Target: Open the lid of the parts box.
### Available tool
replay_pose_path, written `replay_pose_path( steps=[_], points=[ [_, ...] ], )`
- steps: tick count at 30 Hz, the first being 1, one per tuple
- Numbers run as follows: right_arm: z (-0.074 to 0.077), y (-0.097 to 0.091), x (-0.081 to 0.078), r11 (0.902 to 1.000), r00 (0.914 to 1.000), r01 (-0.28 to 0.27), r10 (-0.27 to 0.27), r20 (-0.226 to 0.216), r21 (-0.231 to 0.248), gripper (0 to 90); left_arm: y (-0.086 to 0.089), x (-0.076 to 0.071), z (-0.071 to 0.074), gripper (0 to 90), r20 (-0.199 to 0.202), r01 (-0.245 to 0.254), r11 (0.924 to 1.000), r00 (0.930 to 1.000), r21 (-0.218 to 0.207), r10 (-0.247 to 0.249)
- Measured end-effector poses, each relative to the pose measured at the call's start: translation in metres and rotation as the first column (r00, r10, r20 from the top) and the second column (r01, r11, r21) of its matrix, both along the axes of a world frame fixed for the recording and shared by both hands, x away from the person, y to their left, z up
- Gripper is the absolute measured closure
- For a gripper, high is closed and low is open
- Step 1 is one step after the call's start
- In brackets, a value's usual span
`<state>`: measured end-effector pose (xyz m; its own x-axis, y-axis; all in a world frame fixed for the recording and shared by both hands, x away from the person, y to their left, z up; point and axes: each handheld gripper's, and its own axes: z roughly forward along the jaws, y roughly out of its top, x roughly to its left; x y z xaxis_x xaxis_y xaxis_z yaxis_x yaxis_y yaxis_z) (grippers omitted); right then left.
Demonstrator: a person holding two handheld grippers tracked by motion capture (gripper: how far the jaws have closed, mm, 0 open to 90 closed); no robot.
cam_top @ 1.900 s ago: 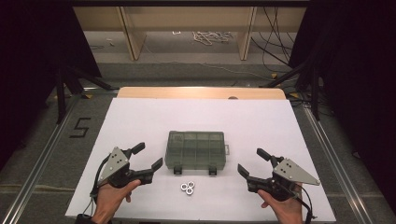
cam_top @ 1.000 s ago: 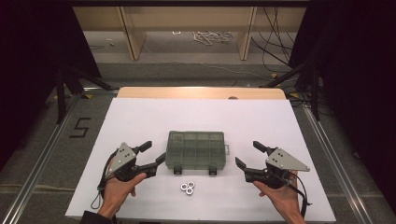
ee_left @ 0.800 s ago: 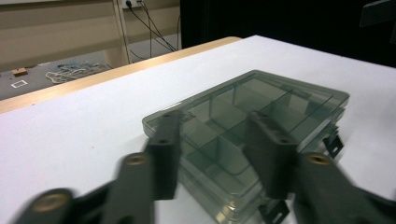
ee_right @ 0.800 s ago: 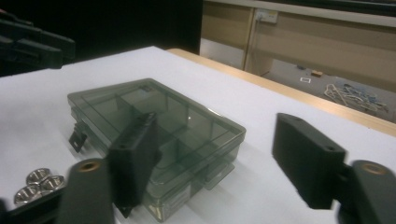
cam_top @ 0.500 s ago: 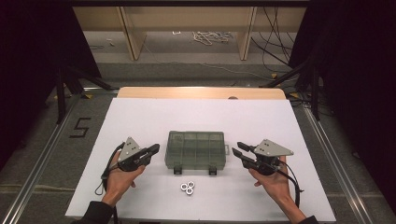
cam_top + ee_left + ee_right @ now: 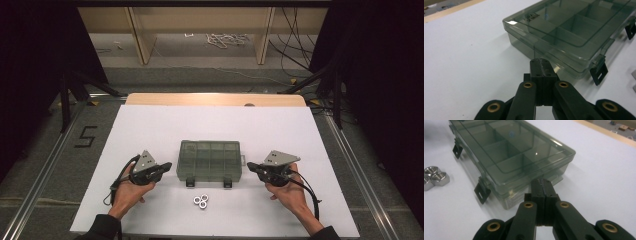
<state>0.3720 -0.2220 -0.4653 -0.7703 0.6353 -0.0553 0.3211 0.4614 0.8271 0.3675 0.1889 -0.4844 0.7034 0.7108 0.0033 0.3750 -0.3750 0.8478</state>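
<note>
A smoky clear compartment box (image 6: 210, 160) lies lid-closed in the middle of the white table, its two black latches (image 6: 190, 182) facing the person. My left gripper (image 6: 167, 166) sits low at the box's left end, jaws shut with nothing between them. In the left gripper view its joined tips (image 6: 541, 61) stop just short of the box wall (image 6: 541, 47). My right gripper (image 6: 250, 165) mirrors it at the right end, its jaws having just closed on nothing. The right gripper view has the tips (image 6: 541, 181) close to the box's corner (image 6: 524, 192).
Three shiny hex nuts (image 6: 201, 201) lie together in front of the box, also seen in the right gripper view as the nuts (image 6: 435, 178). The white sheet (image 6: 150, 125) has a wooden strip along its far edge (image 6: 215, 99). Dark floor and cables lie beyond.
Both grippers went from wide open to shut. Each hand moved inward and down towards its end of the box. The box and nuts have not moved.
</note>
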Motion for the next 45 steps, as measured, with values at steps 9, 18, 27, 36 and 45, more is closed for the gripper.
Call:
replay_pose_path(
  steps=[9, 18, 27, 36, 45],
  points=[
    [-0.009, 0.007, 0.0, 0.9974, 0.999, -0.032, 0.03, -0.033, -0.064, 90.0, -0.003, -0.001, -0.001, 90.0, -0.022, 0.025, 0.9997, 0.9994, 0.005, -0.025],
    [-0.012, 0.013, 0.0, 0.9927, 0.9969, -0.069, 0.065, -0.045, -0.098, 90.0, -0.007, -0.001, 0.0, 90.0, -0.036, 0.056, 0.9984, 0.9978, 0.013, -0.055],
    [-0.012, 0.015, 0.0, 0.9919, 0.9959, -0.085, 0.081, -0.041, -0.095, 90.0, -0.012, -0.003, -0.001, 89.9, -0.04, 0.079, 0.9968, 0.9961, 0.012, -0.078],
    [-0.007, 0.018, 0.002, 0.9925, 0.9955, -0.095, 0.094, -0.011, -0.078, 90.0, -0.015, -0.004, 0.004, 89.9, -0.018, 0.08, 0.9968, 0.9966, 0.0, -0.08],
    [0.0, 0.02, 0.005, 0.9949, 0.9956, -0.092, 0.092, 0.017, -0.041, 90.0, -0.017, -0.004, 0.011, 89.8, 0.017, 0.071, 0.9972, 0.9973, -0.023, -0.071]
  ],
)
